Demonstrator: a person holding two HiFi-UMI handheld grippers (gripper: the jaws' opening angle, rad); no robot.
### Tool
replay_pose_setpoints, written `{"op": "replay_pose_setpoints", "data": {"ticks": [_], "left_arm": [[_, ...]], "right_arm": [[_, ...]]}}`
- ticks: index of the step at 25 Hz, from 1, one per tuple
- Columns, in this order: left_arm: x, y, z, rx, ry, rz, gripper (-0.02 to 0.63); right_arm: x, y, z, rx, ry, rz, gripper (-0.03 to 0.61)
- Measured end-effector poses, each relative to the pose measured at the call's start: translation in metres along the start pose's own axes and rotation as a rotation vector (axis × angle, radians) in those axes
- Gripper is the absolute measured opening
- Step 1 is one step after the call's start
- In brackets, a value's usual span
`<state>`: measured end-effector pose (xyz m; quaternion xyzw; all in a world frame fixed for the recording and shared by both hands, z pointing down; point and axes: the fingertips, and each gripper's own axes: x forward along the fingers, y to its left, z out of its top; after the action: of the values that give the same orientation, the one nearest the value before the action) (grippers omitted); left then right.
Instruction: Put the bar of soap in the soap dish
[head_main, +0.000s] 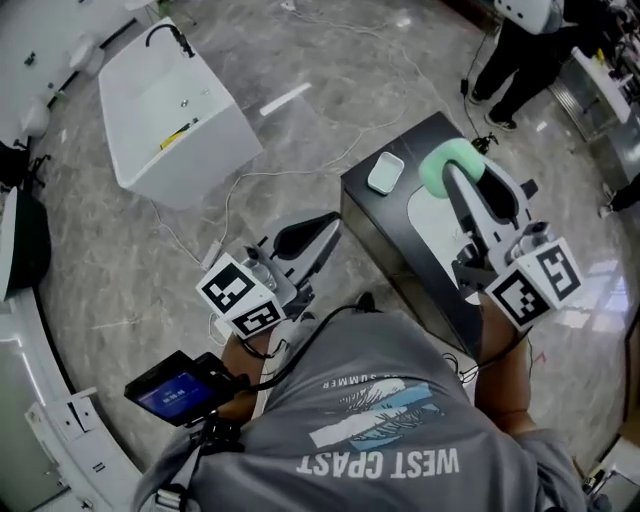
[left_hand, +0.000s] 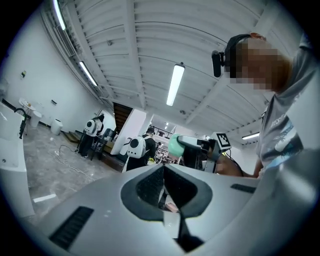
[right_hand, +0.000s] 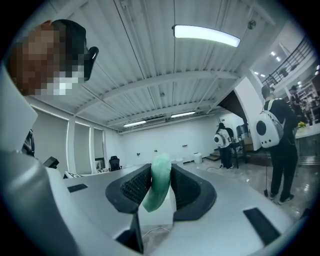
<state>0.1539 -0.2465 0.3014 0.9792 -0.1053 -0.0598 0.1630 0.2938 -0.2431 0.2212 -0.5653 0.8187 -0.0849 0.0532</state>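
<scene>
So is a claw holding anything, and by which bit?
The right claw grips the pale green oval bar of soap across its two broad faces, one end poking past the tips. The left claw is shut and empty.

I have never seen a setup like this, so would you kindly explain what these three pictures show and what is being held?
There is no robot here: a person holds a hand-operated gripper in each hand. One picture looks down from a camera on the person's head. The other two come from cameras riding on the grippers, looking along their fingers. On the black table sits a white soap dish. The right gripper has its fingers closed on a green bar of soap, above the table. The left gripper is shut and holds nothing.
</scene>
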Motion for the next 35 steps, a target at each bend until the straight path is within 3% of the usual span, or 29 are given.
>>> {"op": "replay_pose_setpoints", "data": {"ticks": [5,10,15,24,29,35], "left_arm": [[0.002,0.023,0.001,-0.001,0.014,0.044,0.008],[-0.002,0.020,0.007,-0.008,0.036,0.039,0.008],[0.012,0.029,0.004,0.008,0.064,-0.033,0.008],[-0.014,0.107,0.019,-0.010,0.107,-0.115,0.008],[-0.030,0.142,0.044,-0.018,0.117,-0.171,0.008],[-0.046,0.151,0.026,-0.055,0.122,-0.185,0.008]], "right_arm": [[0.026,-0.008,-0.008,0.013,0.015,0.041,0.124],[0.027,-0.006,-0.007,0.030,0.019,0.024,0.124],[0.034,-0.017,-0.015,0.025,0.011,-0.028,0.124],[0.096,-0.009,-0.038,0.045,0.016,-0.149,0.124],[0.141,0.003,-0.033,0.035,0.032,-0.193,0.124],[0.139,-0.004,-0.057,0.042,0.061,-0.267,0.124]]}}
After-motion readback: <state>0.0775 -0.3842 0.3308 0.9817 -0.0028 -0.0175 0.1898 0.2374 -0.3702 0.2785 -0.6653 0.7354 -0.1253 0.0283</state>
